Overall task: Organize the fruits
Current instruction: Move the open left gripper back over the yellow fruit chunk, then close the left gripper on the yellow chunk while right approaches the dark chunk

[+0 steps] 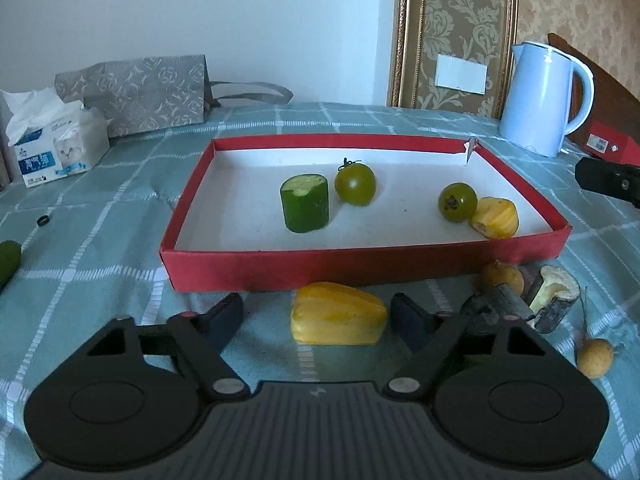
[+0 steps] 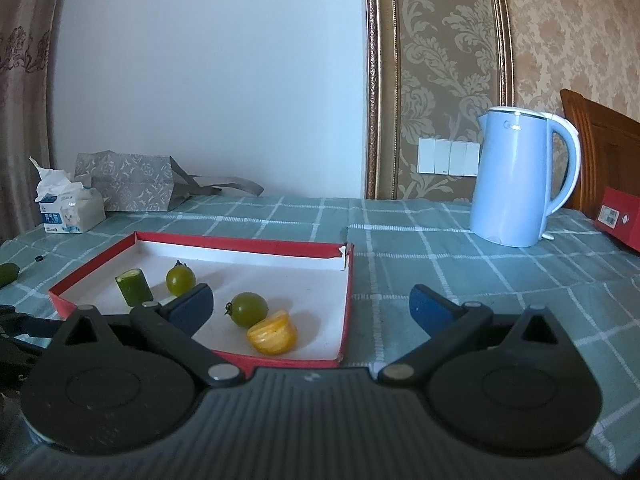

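Note:
A red tray [image 1: 280,270] with a white floor holds a cucumber piece [image 1: 305,203], two green tomatoes [image 1: 355,184] [image 1: 457,202] and a yellow fruit piece [image 1: 494,218]. My left gripper [image 1: 318,314] is open around a yellow fruit piece [image 1: 338,314] lying on the cloth in front of the tray, its fingers apart from it. My right gripper [image 2: 310,306] is open and empty above the tray's [image 2: 346,312] right edge. The tray's yellow piece [image 2: 273,333] and a tomato [image 2: 249,309] lie just ahead of it.
Right of the left gripper lie a dark-skinned cut piece [image 1: 554,300] and two small tan round fruits [image 1: 502,278] [image 1: 595,358]. A green piece [image 1: 8,262] lies at far left. A blue kettle [image 2: 520,178], a tissue box [image 1: 60,152], a grey bag [image 1: 136,92] and a red box [image 2: 620,218] stand at the back.

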Demonstrator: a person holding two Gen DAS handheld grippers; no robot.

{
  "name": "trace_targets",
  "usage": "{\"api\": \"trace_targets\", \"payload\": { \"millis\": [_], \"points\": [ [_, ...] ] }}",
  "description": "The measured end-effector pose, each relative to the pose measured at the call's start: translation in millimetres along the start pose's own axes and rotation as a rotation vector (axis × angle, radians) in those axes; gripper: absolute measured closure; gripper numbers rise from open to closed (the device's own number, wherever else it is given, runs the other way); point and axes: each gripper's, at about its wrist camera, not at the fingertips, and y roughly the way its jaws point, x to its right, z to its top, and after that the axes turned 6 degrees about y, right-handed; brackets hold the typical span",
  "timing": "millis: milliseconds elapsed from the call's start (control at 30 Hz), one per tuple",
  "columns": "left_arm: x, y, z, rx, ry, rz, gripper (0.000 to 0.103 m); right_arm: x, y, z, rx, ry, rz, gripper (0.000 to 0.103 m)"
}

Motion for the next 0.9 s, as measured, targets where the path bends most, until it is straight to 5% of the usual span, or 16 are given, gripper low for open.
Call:
{"api": "trace_targets", "payload": {
  "millis": [200, 733, 900],
  "points": [
    [11, 1, 1, 0.004, 0.048, -0.014, 0.054, 0, 2, -1, -0.012, 0.002, -0.004, 0.0],
    [-8, -22, -3, 0.087, -0.035, -0.005, 0.055, 26, -2, -5, -0.048, 0.078, -0.041, 0.0],
    [-17, -24, -2, 0.092, -0.082, -0.022, 0.055, 20, -16, -21, -0.068, -0.004, 0.002, 0.001]
  ]
}}
